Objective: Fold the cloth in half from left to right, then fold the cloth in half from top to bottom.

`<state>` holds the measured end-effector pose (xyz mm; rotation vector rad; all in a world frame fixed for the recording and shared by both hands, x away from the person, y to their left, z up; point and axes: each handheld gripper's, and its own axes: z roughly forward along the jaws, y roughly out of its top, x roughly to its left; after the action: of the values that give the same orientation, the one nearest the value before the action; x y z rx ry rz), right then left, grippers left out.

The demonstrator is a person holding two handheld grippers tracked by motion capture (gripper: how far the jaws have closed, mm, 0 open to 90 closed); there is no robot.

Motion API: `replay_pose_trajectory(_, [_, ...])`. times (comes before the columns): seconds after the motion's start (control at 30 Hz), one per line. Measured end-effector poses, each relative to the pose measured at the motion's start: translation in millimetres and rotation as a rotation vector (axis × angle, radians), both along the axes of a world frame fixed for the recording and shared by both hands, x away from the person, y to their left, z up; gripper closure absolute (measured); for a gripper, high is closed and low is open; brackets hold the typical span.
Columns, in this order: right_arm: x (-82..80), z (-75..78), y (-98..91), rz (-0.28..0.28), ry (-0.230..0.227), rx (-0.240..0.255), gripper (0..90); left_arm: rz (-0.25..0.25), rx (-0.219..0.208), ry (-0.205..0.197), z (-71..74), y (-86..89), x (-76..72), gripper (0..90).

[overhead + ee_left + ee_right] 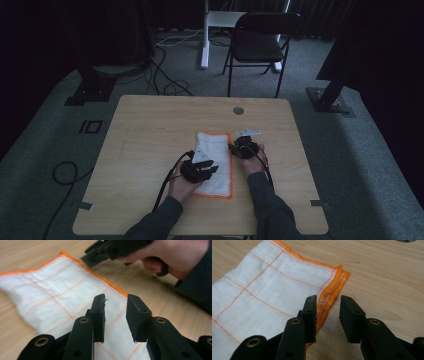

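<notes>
While table bears folded cloth at centre, left gripper hovers over cloth's near part, jaws apart, empty; right gripper at cloth's far right corner, jaws apart, gripping nothing.

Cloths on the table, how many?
1. A single white cloth with orange edging lies folded on the table, between the left gripper and the right gripper. The right gripper view shows stacked edges, so it is layered; nothing suggests a second cloth.
</notes>
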<state>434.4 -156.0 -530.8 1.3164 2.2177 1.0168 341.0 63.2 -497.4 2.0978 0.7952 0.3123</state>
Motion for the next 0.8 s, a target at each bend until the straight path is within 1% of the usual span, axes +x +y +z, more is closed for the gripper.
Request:
replay_pose_trajectory(0.07, [0.1, 0.1, -0.5, -0.002, 0.000, 0.002, 66.8, 0.011, -0.006, -0.003, 0.2, 3.3, 2.3, 68.4])
replay_pose_trajectory(0.27, [0.2, 0.0, -0.7, 0.000, -0.001, 0.002, 66.5, 0.046, -0.006, -0.022, 0.6, 13.1, 10.7, 66.9])
replay_pose_trajectory(0.4, [0.3, -0.2, -0.3, 0.003, -0.002, 0.003, 66.1, 0.098, -0.016, -0.033, 2.2, 24.0, 22.9, 65.0])
replay_pose_trajectory(0.5, [1.3, -0.5, -1.5, 0.000, 0.003, 0.004, 66.0, 0.141, -0.021, -0.033, 4.1, 33.9, 33.7, 64.5])
replay_pose_trajectory(0.63, [2.5, -1.6, -3.1, -0.008, 0.007, 0.008, 66.0, 0.177, -0.021, -0.045, 5.4, 42.9, 45.0, 62.0])
replay_pose_trajectory(0.7, [2.9, -1.8, -3.2, -0.009, 0.007, 0.010, 66.0, 0.197, -0.021, -0.038, 4.5, 46.3, 51.7, 61.4])
replay_pose_trajectory(0.8, [3.4, -2.2, -2.4, -0.012, 0.009, 0.015, 65.6, 0.212, -0.015, -0.032, 2.0, 48.0, 58.6, 61.0])
